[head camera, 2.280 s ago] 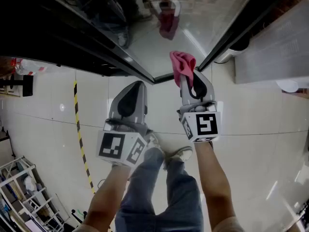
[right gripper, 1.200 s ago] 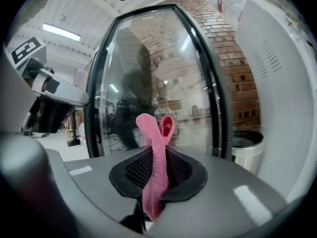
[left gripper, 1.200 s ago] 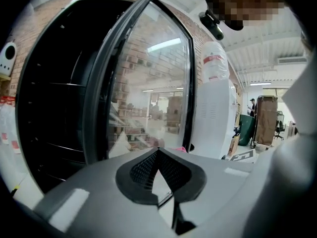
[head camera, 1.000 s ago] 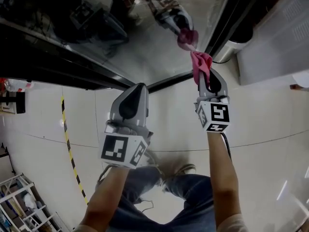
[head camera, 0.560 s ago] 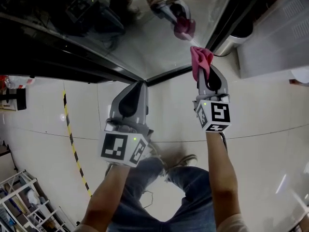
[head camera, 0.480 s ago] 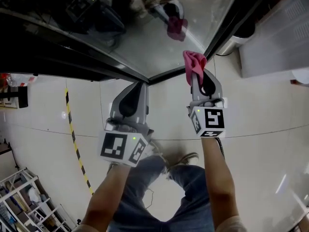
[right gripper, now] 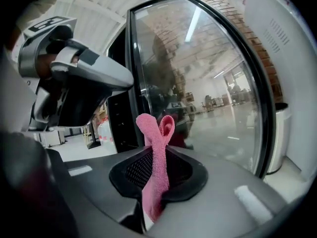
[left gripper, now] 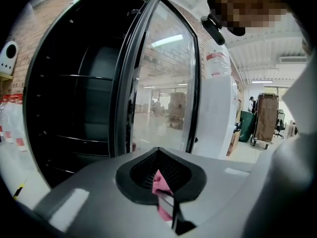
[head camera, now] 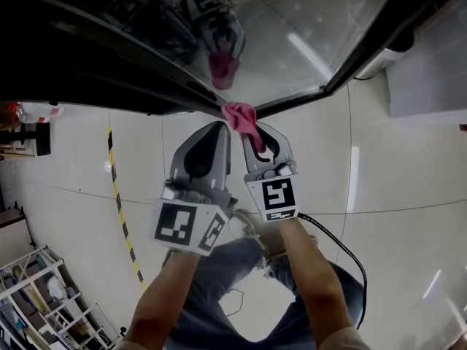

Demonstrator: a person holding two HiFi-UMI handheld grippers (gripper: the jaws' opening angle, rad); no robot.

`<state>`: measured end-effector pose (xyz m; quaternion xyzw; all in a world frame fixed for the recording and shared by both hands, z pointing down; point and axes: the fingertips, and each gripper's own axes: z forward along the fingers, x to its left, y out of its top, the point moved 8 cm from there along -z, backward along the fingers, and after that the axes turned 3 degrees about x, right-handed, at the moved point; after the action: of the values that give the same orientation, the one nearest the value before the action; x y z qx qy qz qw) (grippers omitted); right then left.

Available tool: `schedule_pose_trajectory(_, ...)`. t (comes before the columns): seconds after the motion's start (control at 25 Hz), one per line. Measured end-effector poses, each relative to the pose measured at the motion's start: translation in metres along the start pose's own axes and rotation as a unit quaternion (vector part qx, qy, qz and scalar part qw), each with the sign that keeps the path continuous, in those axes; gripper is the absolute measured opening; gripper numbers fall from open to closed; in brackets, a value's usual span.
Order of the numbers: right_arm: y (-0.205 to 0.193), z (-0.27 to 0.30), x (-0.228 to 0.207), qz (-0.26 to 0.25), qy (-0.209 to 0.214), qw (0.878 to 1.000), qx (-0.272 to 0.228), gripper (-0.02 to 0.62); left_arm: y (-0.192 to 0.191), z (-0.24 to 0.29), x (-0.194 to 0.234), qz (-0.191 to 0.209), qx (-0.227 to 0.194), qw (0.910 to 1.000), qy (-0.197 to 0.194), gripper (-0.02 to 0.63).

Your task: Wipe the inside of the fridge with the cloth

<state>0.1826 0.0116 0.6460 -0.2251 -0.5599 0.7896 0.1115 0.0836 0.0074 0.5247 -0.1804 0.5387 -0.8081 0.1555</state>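
My right gripper is shut on a pink cloth, whose bunched end sticks up past the jaw tips. It is held at the lower corner of the open glass fridge door, just off the frame. The left gripper is right beside it on the left, jaws shut, with no cloth showing at its tip in the head view. In the left gripper view a pink sliver shows in the slot between the jaws; I cannot tell what it is. The dark fridge interior with wire shelves lies to the left of the door.
A white cabinet stands right of the door. Yellow-black tape runs across the tiled floor, with a wire rack at the lower left. A black cable trails from the right gripper over the person's legs.
The right gripper has carried the cloth left and down along the door's lower edge, ending beside the left gripper. The left gripper has barely moved.
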Motion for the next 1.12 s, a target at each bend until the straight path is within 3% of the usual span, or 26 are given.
schedule_pose_trajectory(0.12,-0.03,0.01,-0.006,-0.004,-0.002,1.0,0.006,0.046,-0.018,0.008,0.002,0.009,-0.001,1.0,0.0,-0.011)
schedule_pose_trajectory(0.28,-0.036,0.017,-0.034,-0.017,-0.03,0.999,0.018,0.047,-0.015,0.012,0.008,0.012,-0.004,0.9999,-0.006,-0.012)
schedule_pose_trajectory(0.64,-0.068,-0.016,-0.178,-0.026,-0.145,0.989,0.014,0.046,-0.049,0.062,-0.025,0.039,-0.001,0.9983,-0.044,-0.012)
schedule_pose_trajectory(0.88,-0.056,-0.036,-0.214,-0.018,-0.192,0.981,0.008,0.046,-0.044,0.058,-0.026,0.051,0.0,0.9971,-0.056,-0.011)
schedule_pose_trajectory(1.04,-0.005,-0.055,-0.202,-0.019,-0.187,0.982,0.019,0.046,0.003,0.041,-0.03,0.051,0.009,0.9971,-0.057,-0.012)
schedule_pose_trajectory(1.12,0.002,-0.07,-0.194,-0.017,-0.181,0.983,0.019,0.046,0.011,0.034,-0.036,0.056,0.014,0.9964,-0.062,-0.012)
